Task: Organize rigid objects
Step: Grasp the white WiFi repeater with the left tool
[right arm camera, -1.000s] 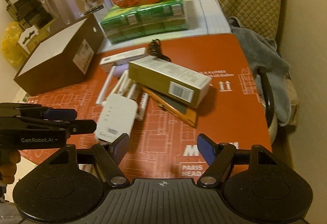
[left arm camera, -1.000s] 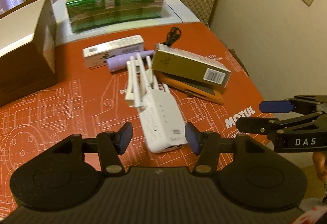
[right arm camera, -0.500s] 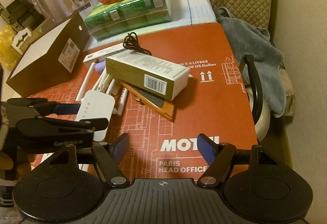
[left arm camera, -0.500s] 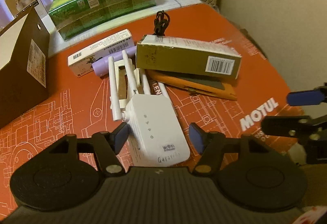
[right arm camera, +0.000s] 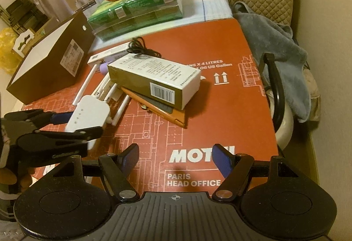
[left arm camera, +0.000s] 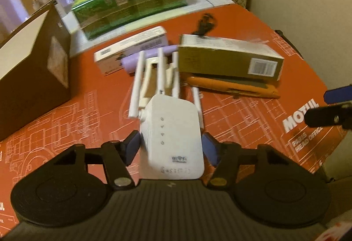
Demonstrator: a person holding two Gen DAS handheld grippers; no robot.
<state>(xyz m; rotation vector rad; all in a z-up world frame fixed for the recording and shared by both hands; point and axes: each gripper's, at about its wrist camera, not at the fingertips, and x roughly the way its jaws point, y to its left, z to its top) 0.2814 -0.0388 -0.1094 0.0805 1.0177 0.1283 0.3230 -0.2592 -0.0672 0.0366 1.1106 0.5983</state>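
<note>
Step in hand: as our left claw (left arm camera: 170, 148) straddles the white WiFi repeater (left arm camera: 173, 137), we judge this to be the pick-up of one rigid object for sorting.
Left claw state: its jaws have just been closing, with the repeater's body between them; the blue pads (left arm camera: 133, 146) sit just beside its two flanks, and we cannot tell whether they press yet, so we call it unclamped.
Repeater's place: it lies on the red printed board (left arm camera: 253, 122), body nearest our claw, its white antennas pointing away from us.
Ahead of the claw: beyond the antenna tips lie a lilac cylinder (left arm camera: 145, 59) and a white carton (left arm camera: 129, 47); ahead and to the right a gold box (left arm camera: 228, 59) rests on an orange case (left arm camera: 233, 86).
Right claw state: our right claw (right arm camera: 176, 158) is wide apart over bare board and holds nothing; the repeater lies ahead of it, to its left.
Next move: we think it calls for closing squarely on the flanks, then lifting so the antennas clear the neighbouring items.
</note>
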